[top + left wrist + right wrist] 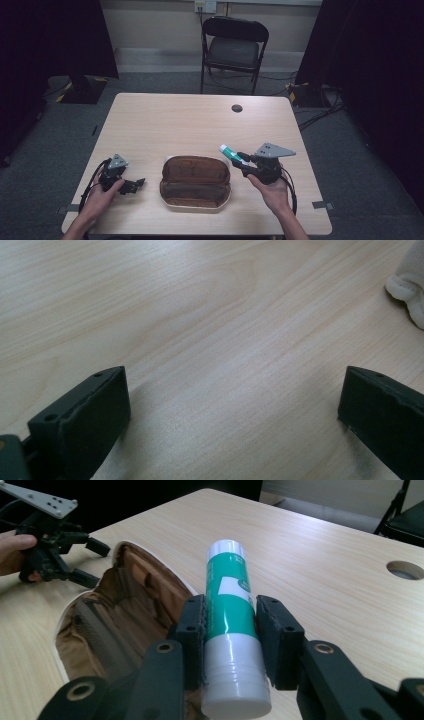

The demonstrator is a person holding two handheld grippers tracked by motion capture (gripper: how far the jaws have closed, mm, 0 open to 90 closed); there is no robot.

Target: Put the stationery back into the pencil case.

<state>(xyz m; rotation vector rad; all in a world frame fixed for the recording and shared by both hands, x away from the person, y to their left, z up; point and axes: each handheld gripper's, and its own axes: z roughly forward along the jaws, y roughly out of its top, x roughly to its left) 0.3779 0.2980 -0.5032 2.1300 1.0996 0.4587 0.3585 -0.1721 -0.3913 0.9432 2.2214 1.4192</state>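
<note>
My right hand-held gripper (230, 630) clamps the green-and-white glue stick (231, 625) mid-barrel, long axis running on past the tips. The open brown pouch (196, 181) lies at its nine o'clock on the table (165, 120), nothing between. My left hand-held gripper (134, 185) rests wide open, empty, at the pouch's far side.

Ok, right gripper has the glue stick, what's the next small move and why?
Probably carry it left over the open pouch. The right gripper is shut on the glue stick, which sits just beside the pouch's right edge, and the brown lining lies open.
</note>
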